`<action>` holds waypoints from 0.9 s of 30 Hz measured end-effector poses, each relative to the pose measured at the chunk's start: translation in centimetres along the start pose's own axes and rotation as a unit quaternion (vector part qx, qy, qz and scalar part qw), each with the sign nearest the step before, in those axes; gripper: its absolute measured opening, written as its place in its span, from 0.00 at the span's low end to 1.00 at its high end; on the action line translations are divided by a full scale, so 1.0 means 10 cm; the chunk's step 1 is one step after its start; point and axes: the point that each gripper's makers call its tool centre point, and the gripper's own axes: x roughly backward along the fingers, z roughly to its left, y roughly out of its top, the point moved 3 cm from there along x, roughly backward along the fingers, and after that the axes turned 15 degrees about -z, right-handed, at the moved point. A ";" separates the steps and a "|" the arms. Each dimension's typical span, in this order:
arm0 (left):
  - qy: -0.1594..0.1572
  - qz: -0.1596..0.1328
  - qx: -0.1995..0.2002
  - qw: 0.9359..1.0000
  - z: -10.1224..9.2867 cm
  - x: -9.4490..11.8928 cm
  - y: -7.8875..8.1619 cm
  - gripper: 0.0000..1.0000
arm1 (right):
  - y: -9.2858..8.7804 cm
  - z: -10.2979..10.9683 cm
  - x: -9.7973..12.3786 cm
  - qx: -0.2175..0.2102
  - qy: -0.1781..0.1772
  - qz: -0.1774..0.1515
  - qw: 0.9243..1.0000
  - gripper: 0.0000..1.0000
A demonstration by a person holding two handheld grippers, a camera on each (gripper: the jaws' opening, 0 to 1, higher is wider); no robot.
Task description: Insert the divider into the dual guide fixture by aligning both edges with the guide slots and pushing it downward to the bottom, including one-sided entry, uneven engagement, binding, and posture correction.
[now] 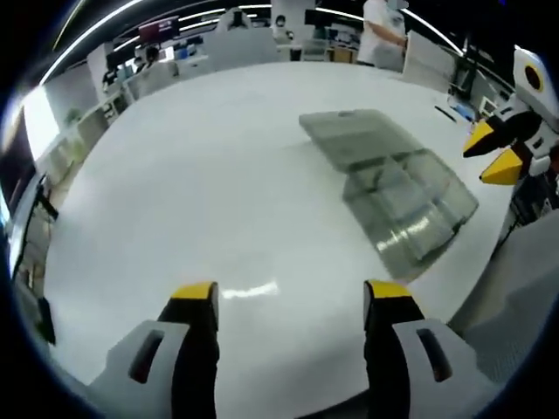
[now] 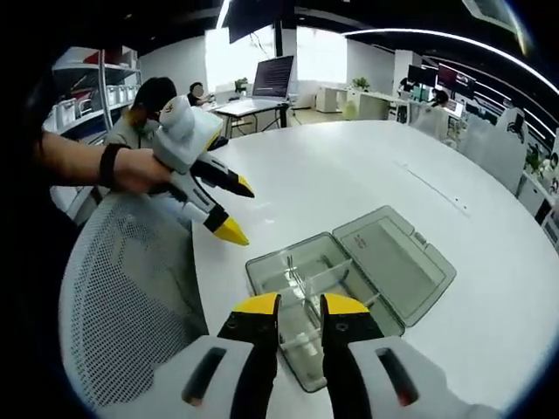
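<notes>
1. Mesh chair back point(image 2: 122, 297), white, at the left of the right gripper view, standing against the table edge.
2. Hand point(image 2: 140, 170) with a dark wristband, reaching in from the left of the right gripper view and gripping the left gripper.
3. Left gripper point(image 2: 236, 209), white body with black jaws and yellow tips; in the right gripper view it hangs above the table edge, jaws spread apart with nothing between them. In the left gripper view the same tool point(image 1: 293, 292) shows its two jaws wide apart over bare table, empty.
4. White table point(image 1: 210, 192), round, with a glossy top.
5. Compartment box point(image 2: 349, 279), clear grey plastic, lying on the table with its hinged lid point(image 2: 397, 262) folded flat open to the right. In the left gripper view the box point(image 1: 393, 192) lies ahead and to the right, blurred, well apart from the left jaws.
6. Divider point(image 2: 336, 269), a thin clear strip standing across the tray inside the box; whether it is seated fully in its slots cannot be told.
7. Right gripper point(image 2: 301, 304), jaws drawn to a narrow gap, tips poised over the near part of the tray; whether they pinch anything cannot be told. It also shows at the right edge of the left gripper view point(image 1: 491, 153), tips apart.
8. Office desks with monitors point(image 2: 271, 78) and seated people in the background.
</notes>
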 end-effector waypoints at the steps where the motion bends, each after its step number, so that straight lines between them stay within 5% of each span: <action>1: 0.001 0.000 0.002 1.000 0.01 -0.01 0.00 0.65 | 0.00 0.00 0.00 -0.001 -0.001 -0.001 1.000 0.14; 27: 0.046 0.018 0.052 0.997 0.24 -0.11 -0.15 0.48 | -0.04 0.08 0.02 -0.016 -0.004 -0.005 1.000 0.13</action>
